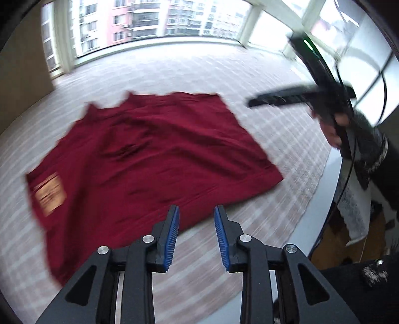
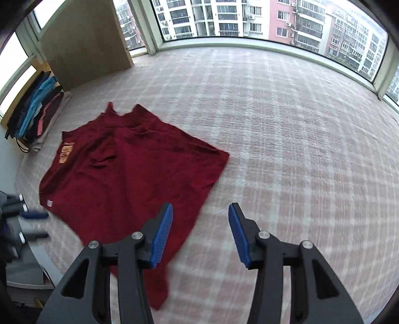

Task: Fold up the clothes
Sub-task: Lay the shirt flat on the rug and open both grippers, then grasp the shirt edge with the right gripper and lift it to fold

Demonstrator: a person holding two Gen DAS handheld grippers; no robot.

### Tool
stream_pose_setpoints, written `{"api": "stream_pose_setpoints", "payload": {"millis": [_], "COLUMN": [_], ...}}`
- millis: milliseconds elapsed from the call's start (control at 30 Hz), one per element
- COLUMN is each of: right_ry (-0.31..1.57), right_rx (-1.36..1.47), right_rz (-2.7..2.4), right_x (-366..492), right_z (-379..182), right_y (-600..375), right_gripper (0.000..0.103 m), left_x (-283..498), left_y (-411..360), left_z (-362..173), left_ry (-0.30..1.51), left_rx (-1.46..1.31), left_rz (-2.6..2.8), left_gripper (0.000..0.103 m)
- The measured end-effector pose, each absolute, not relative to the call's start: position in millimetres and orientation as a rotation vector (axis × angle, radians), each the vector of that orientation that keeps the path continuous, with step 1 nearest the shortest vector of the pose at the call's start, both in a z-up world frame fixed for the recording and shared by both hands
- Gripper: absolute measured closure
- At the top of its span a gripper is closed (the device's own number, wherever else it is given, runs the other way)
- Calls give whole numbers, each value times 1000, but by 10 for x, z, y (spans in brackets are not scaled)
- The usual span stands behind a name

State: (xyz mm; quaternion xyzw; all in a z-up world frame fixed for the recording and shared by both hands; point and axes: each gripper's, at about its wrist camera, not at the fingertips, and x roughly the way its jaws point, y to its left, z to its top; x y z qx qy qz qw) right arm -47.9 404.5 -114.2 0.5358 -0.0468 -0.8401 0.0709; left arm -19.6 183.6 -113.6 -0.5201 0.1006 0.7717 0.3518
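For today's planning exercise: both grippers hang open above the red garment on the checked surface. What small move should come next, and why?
Probably lower the right gripper onto the red garment's near edge and close there. Its jaws stand open with nothing between them, and the cloth lies spread, unfolded.

A high-rise home. Apartment blocks (image 2: 249, 20) fill the windows at twelve o'clock. Folded clothes (image 2: 37, 109) sit at nine.

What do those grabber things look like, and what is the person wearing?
Each grabber is black plastic with angled arms, round silver bolts and two jaws lined with ribbed blue pads: the left gripper and the right gripper match. A thin black cable trails from the right one. The person's sleeve is dark with pale speckles.
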Motion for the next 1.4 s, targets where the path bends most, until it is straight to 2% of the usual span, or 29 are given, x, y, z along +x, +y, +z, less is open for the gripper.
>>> {"api": "stream_pose_setpoints", "payload": {"millis": [167,433,533,767,833,867,900,967,1200,1300,1333,1400], "right_ry": [-203,-288,-280,-220,-213,-206,-200,-206,-329,-280,-288,-421], "right_rx": [1625,1611,1576,1548,1532,1525,1519,1510,1470,1457,1456,1459], "right_rz": [-2526,-2475,-2466,-2440,-2426,-2422,-2419,-2417,-2388,-2401,-2395,-2341], "right_x": [-613,-864,-927,-982,-994,-998,-1002,-1000,-1011,-1044,-1068,-1114], "right_z": [-1333,-1567,-1591,-1591,-1598,-1604,-1610,-1615,-1641,-1635,-1640,-1676], "right_y": [4348,4461,4409,4298,4258,4237,4219,4217,4288,4214,4199,4237], "right_gripper": [57,57,55,55,55,55,55,55,55,66,96,100], "left_x": [3,184,219,149,180,198,210,196,97,69,58,15], "left_y": [2456,3116,3344,3664,3694,3704,3704,3668,3334,3246,3221,3171], "left_z": [-1375,-1449,-1451,-1671,-1672,-1674,-1670,-1654,-1415,-1328,-1303,-1247], "left_ry": [396,451,464,563,582,595,593,545,277,224,207,160], "left_rx": [-1353,-1369,-1359,-1370,-1336,-1310,-1286,-1278,-1291,-1280,-1277,-1274], "left_rz": [1959,1885,1875,1944,1963,1980,1987,1988,1996,1998,1997,1995], "left_gripper": [75,68,62,62,64,74,88,95,98,98,98,98]}}
